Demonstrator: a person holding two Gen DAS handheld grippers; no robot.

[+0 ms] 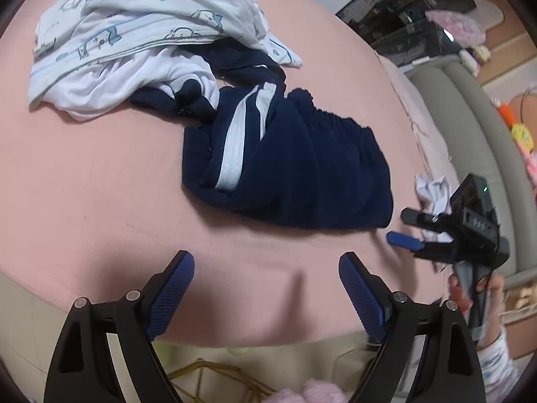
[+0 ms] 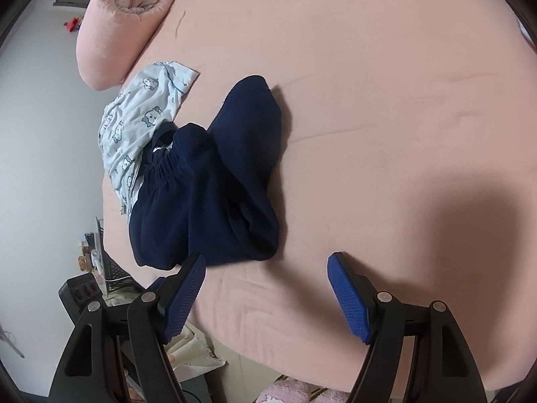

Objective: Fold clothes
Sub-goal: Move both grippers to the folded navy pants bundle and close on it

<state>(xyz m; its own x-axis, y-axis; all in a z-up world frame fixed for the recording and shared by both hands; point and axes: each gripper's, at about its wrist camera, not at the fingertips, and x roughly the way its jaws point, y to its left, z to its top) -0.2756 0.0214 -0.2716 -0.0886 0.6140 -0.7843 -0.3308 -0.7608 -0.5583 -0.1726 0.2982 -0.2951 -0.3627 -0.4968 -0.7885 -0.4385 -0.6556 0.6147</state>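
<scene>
Nowhere is there legible writing; the pale garment (image 1: pixel 134 23) carries only a cartoon animal print. Bare pink bedsheet (image 2: pixel 402 117) stretches wide to the right of the navy trousers (image 1: pixel 288 161), which lie crumpled near the bed's near edge, partly under the pale garment and a white one (image 1: pixel 110 84). Both the left gripper (image 1: pixel 266 288) and right gripper (image 2: pixel 266 292) hover spread wide, holding nothing. A quilt roll (image 2: pixel 120 23) sits far off.

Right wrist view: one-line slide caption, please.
Open right hand-held gripper above pink bed, crumpled navy pants ahead, unfolded.
</scene>
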